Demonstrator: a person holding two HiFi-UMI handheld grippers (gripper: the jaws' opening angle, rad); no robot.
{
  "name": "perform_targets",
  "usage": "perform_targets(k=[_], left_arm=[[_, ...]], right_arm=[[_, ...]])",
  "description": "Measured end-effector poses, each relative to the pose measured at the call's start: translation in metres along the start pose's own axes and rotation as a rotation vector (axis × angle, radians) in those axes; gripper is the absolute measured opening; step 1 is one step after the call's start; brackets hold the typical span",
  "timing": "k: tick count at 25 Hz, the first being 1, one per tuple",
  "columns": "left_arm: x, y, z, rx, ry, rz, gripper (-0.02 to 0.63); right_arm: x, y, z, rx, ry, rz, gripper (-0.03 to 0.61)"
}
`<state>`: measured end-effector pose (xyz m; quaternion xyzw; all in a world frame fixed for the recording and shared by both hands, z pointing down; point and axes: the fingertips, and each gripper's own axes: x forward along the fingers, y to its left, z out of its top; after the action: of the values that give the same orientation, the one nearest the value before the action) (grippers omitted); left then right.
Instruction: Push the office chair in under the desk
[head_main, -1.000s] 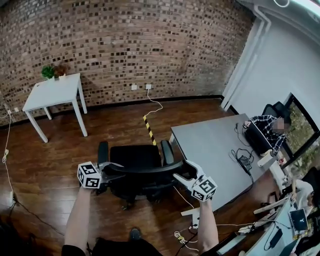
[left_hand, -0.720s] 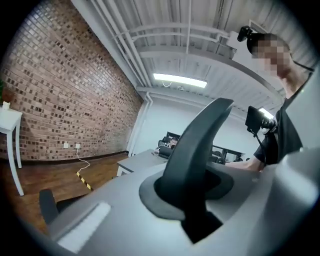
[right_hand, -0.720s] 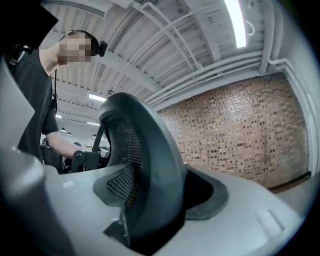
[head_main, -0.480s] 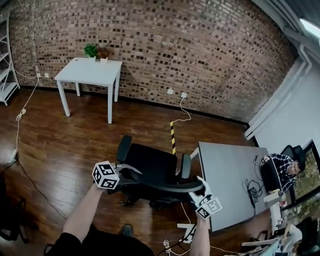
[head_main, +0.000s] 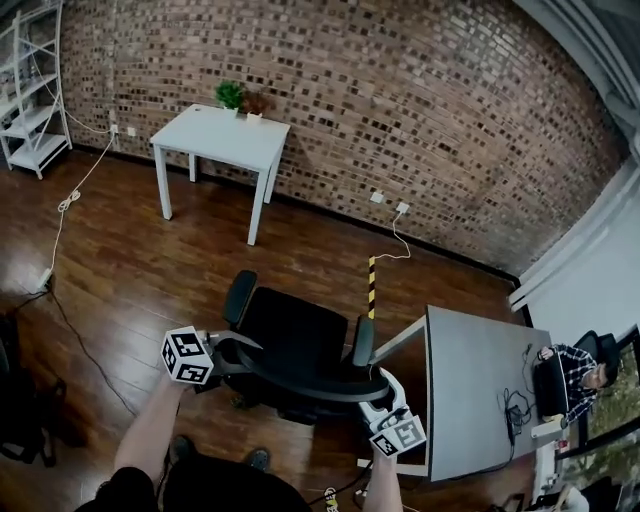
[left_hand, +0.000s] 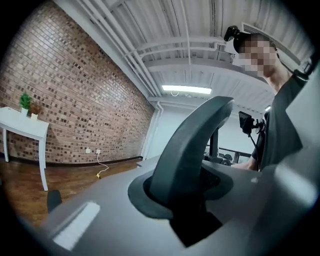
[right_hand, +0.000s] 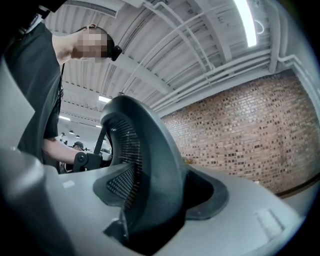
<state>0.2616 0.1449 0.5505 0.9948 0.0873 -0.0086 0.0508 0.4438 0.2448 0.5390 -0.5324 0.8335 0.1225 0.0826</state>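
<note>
- left gripper (head_main: 240, 350), lower left: jaws, just opened part-way, clamp the backrest's (head_main: 310, 385) left end.
- office chair (head_main: 290, 325), lower centre: backrest spans gripper to gripper.
- right gripper (head_main: 378, 395): jaws, just narrowed, clamp the right end.
- desk (head_main: 470, 390), lower right, beside the right gripper: we judge the push runs rightward.

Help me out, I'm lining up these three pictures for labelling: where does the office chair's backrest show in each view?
Head view: backrest, lower centre, a dark curved rim seen from above.
Left gripper view: centre, a dark edge rising rightward.
Right gripper view: centre-left, mesh side showing.
Shared landmark: the brick wall.
</note>
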Motion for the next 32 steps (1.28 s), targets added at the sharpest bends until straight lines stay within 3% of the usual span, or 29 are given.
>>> perform_targets(k=[5,13,18,22,32], left_arm=[[-0.057,0.017,0.040,0.014,-0.023,0.109,0.354],[-0.149,0.084,0.070,0.028,-0.033,0.425,0.419],[-0.224,0.109,0.073,0.007,-0.025,0.586,0.476],[-0.289,0.124,0.081,-0.007,-0.009,0.637,0.502],[-0.394,0.206,0.083,-0.002,-0.026,0.666,0.537]], right_arm=[[0.073,0.011,0.010,0.067,0.004,0.110,0.285],[0.194,0.026,-0.002,0.172,-0.044,0.327,0.279],[0.254,0.069,-0.013,0.237,-0.040,0.433,0.245],[0.303,0.114,-0.017,0.268,-0.041,0.483,0.233],[0.414,0.156,-0.061,0.283,-0.039,0.495,0.210]])
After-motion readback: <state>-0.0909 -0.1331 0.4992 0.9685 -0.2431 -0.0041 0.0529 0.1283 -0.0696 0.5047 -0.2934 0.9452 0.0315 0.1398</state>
